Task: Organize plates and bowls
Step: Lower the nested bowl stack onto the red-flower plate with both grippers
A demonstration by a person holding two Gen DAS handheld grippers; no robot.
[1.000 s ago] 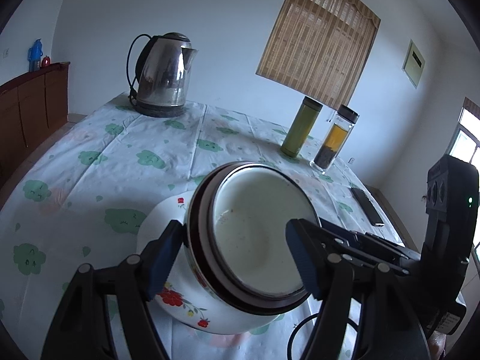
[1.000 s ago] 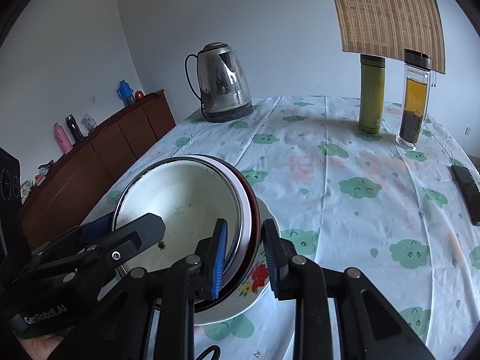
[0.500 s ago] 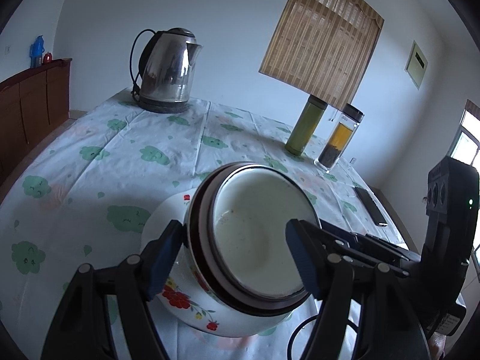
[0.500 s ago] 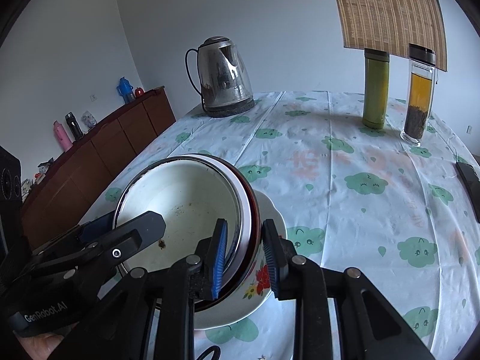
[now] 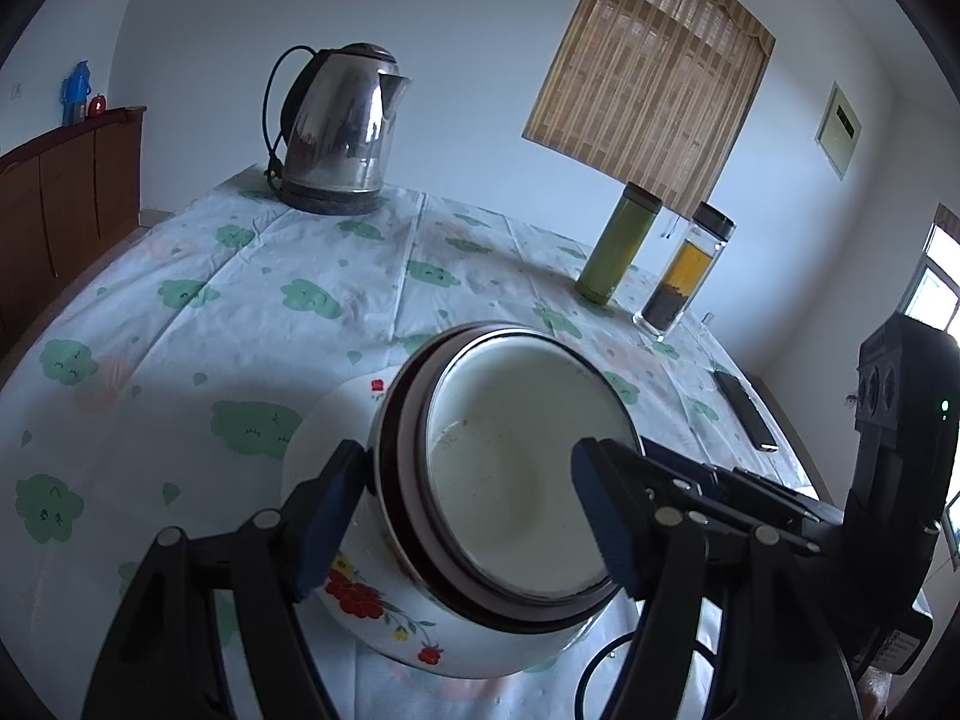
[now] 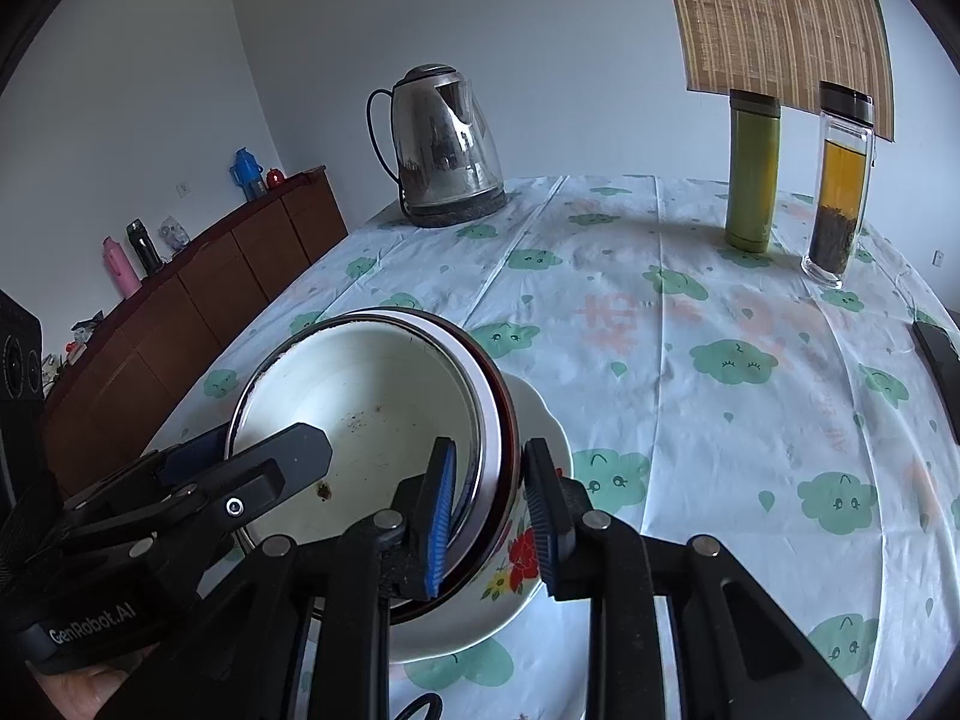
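We have a nested stack on the floral tablecloth (image 6: 690,312): a white enamel bowl (image 6: 372,408) sits inside a dark-rimmed bowl (image 5: 399,420), both tipped inside a flowered bowl (image 5: 372,594). In the right wrist view the stack is at about 8 o'clock, with the kettle (image 6: 444,144) at 12, and the green flask (image 6: 753,174) and tea bottle (image 6: 840,180) at 2.

The right gripper (image 6: 489,516) is clamped on the stacked rims, one finger inside the white bowl and one outside. The left gripper (image 5: 468,516) stands wide, straddling the stack at its opposite rim; its left pad (image 5: 327,522) touches or nearly touches the outer wall, and the other finger reaches across the white bowl's mouth. We cannot tell whether it presses.

The step looks like steadying or lifting the nested bowls together. To do it well we would keep the right pinch firm, since enamel is slick. The stack is tilted, so level it before any lift. Both hands should rise together, slowly, or the inner bowl may slide out.
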